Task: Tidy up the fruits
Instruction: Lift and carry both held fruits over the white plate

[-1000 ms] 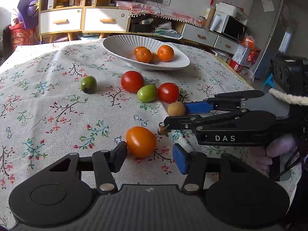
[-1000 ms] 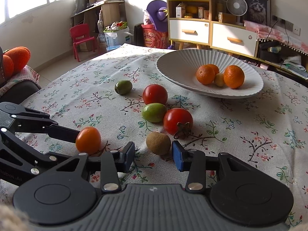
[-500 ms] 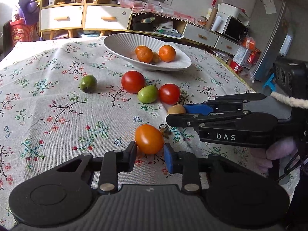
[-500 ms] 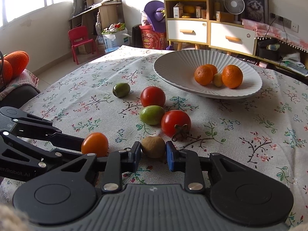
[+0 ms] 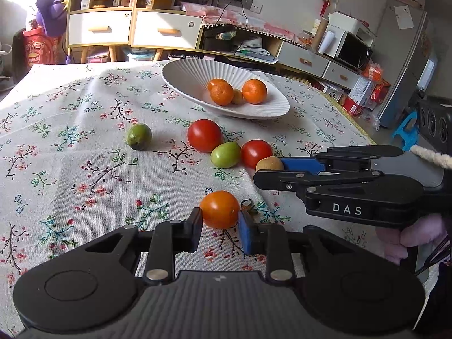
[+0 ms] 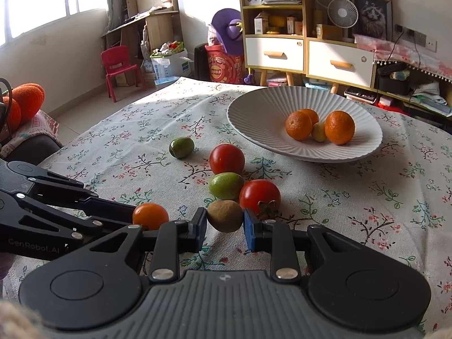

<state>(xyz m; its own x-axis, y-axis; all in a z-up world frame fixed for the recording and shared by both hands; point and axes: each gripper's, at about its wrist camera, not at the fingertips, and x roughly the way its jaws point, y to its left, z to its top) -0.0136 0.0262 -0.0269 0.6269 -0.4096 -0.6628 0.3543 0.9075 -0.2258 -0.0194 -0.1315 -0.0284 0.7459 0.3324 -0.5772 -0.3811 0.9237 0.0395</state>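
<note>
Plainly, "DAS" marks my right gripper (image 5: 278, 171), clamped on the brown fruit (image 6: 225, 215); my left gripper (image 5: 220, 227) pinches the orange tomato (image 5: 219, 209).

Glossy orange tomato (image 5: 219, 209), matt brown fruit (image 6: 225, 215), floral cloth (image 5: 84, 152).

Both claws (image 5: 220, 226) (image 6: 224, 230) now clamped on fruit.

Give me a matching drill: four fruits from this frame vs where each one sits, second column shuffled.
Things:
1. orange tomato
2. brown fruit
3. mandarins
4. dark green fruit

Places:
A. in the white bowl
B. alone on the cloth, left of the cluster
C. between the left gripper jaws
D. between the right gripper jaws

Pairs: 1-C, 2-D, 3-A, 4-B
</note>
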